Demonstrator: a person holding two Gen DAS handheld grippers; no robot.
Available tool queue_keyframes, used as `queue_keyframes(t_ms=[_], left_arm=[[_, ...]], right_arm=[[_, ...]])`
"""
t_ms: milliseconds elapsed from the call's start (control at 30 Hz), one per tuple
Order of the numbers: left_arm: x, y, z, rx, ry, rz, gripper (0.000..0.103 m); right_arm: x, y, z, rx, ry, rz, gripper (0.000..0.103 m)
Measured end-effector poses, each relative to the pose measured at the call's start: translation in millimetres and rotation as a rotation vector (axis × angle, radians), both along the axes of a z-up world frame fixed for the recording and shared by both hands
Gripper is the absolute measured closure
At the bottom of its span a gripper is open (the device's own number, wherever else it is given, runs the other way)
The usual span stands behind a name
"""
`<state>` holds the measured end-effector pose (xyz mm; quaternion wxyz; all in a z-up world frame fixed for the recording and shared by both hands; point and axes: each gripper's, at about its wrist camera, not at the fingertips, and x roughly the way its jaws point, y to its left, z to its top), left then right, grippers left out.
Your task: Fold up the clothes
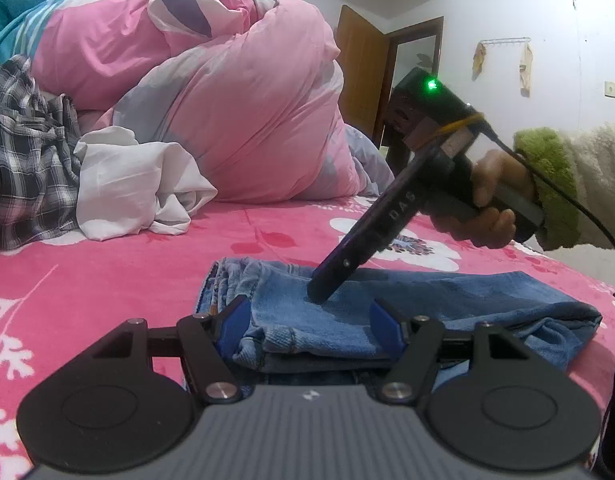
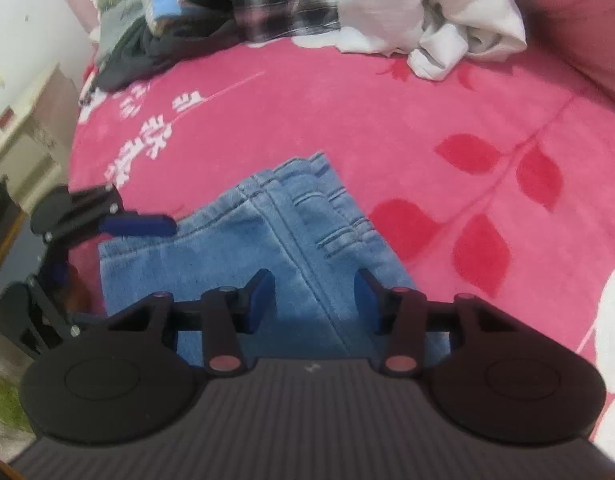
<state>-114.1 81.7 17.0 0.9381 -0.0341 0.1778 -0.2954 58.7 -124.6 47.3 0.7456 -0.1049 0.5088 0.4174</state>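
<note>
Folded blue jeans (image 1: 407, 300) lie flat on the pink flowered bedspread (image 1: 107, 280). My left gripper (image 1: 309, 322) is low at their near edge, jaws wide apart with the denim fold between the blue pads but not pinched. A hand in a fuzzy green and cream sleeve (image 1: 547, 176) holds my right gripper (image 1: 317, 296) tilted steeply down, its tip on the top of the jeans. In the right wrist view the right gripper (image 2: 314, 294) stands open over the jeans (image 2: 235, 236), nothing between its pads. A blue pad (image 2: 139, 226) of the left gripper rests at the jeans' far left edge.
A big pink duvet (image 1: 227, 100) is heaped at the back of the bed. In front of it lie a crumpled white garment (image 1: 135, 184) and a plaid shirt (image 1: 23, 152). A dark garment (image 2: 127, 56) lies near the bed's edge. A wooden door (image 1: 361, 68) stands behind.
</note>
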Motion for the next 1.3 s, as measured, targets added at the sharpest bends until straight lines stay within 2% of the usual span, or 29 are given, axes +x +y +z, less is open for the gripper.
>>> queue_keyframes(t_ms=[100, 133, 267, 367, 567, 733, 933, 1133, 1300], left_arm=[[-1, 0, -1, 0.001, 0.001, 0.000, 0.035], [-1, 0, -1, 0.000, 0.001, 0.000, 0.035], [-1, 0, -1, 0.003, -0.002, 0.002, 0.035], [-2, -1, -2, 0.009, -0.007, 0.005, 0.035], [0, -10, 2, 0.056, -0.019, 0.015, 0.035], [10, -13, 4, 0.068, 0.001, 0.028, 0.035], [24, -6, 2, 0.032, 0.067, 0.057, 0.036], [26, -1, 1, 0.005, 0.085, 0.075, 0.036], [23, 0, 4, 0.009, 0.069, 0.091, 0.035]], right_arm=[[-5, 8, -6, -0.026, -0.005, 0.041, 0.056], [-6, 9, -5, -0.030, -0.008, 0.042, 0.059], [-17, 12, 2, -0.073, -0.056, 0.046, 0.087], [-33, 17, 7, -0.105, -0.142, 0.045, 0.094], [-58, 20, 17, -0.145, -0.318, 0.031, 0.096], [-56, 14, 24, -0.142, -0.367, -0.005, 0.096], [-46, 9, 14, -0.107, -0.348, -0.050, 0.096], [-42, 8, 2, -0.065, -0.320, -0.087, 0.095], [-44, -4, 5, -0.007, -0.307, -0.186, 0.085]])
